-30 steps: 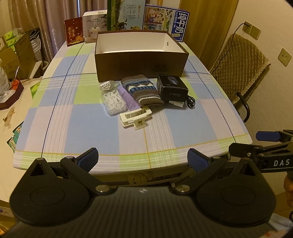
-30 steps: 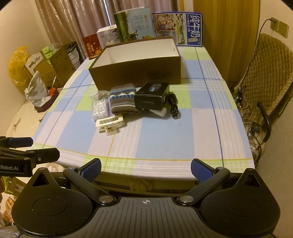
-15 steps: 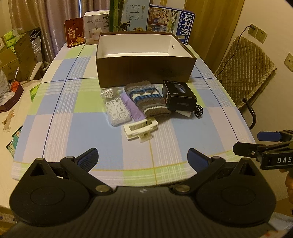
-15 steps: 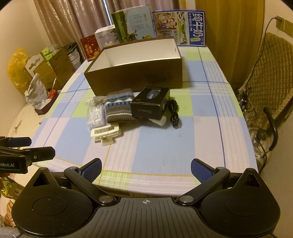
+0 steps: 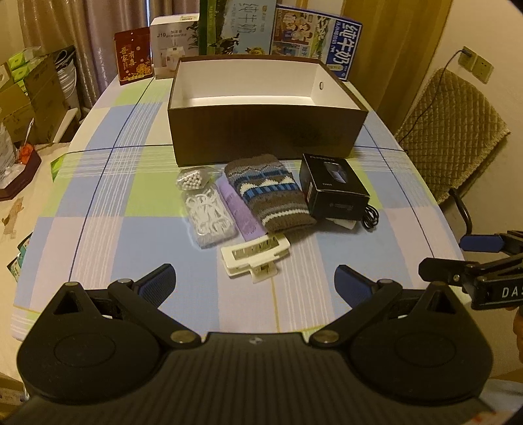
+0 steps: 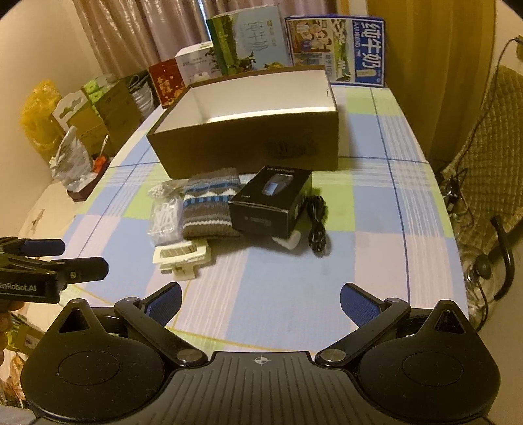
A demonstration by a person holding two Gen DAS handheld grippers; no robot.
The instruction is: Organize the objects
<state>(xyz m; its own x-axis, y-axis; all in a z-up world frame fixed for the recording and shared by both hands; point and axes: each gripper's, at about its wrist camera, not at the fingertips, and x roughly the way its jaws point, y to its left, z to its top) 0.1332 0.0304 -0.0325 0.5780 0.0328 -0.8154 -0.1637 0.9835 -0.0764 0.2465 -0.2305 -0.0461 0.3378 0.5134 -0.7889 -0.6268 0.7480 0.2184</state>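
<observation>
An open brown box with a white inside stands mid-table. In front of it lie a bag of white beads, a bag of white plastic pieces, a purple packet, a knitted striped pouch, a small black box, a black cable and a cream hair clip. My left gripper hovers open just short of the clip. My right gripper hangs open over the near table edge, empty.
Cartons and gift boxes line the table's far edge. A padded chair stands to the right, stacked cardboard boxes to the left. The checked tablecloth lies bare around the items.
Both grippers have moved forward toward the items on the table, which now look larger and nearer. Both stay open and empty.
</observation>
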